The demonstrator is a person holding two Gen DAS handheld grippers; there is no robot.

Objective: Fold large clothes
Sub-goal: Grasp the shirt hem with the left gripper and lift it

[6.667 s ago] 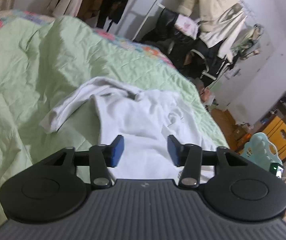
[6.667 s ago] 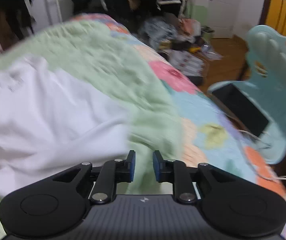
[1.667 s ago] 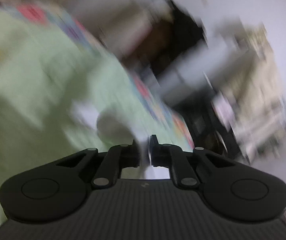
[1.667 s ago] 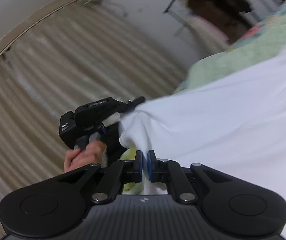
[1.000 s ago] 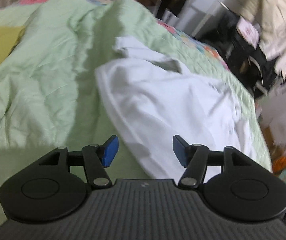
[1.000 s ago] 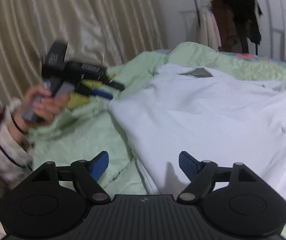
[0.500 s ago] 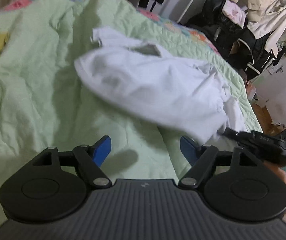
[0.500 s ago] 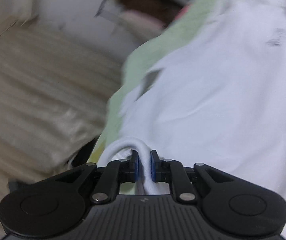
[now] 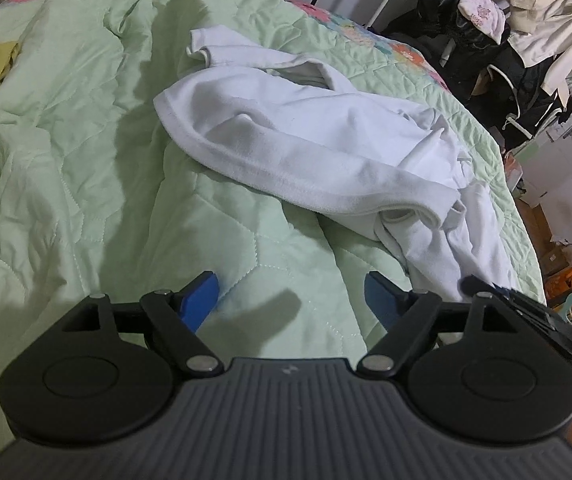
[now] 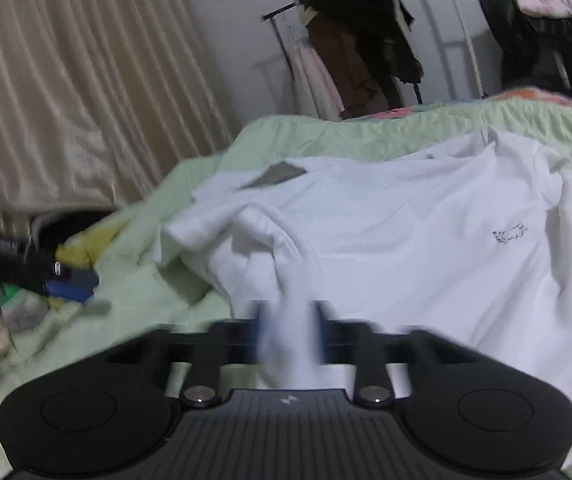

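Green quilt (image 9: 66, 152) fills both views, and the white shirt (image 9: 317, 140) lies rumpled mid-frame on it, hem rolled, tiny logo upper right in the right view. Right gripper (image 10: 287, 340) is clamped on a bunch of it, so I'd lift slowly and keep it taut. Left gripper (image 9: 291, 300), lower centre, is opening over bare quilt, holding nothing.

The right gripper (image 10: 287, 330), wide open a second ago, now pinches a fold of the white shirt (image 10: 425, 248). The left gripper (image 9: 291, 298), which gripped that shirt earlier, is opening, with only the green quilt (image 9: 66, 152) between its jaws.
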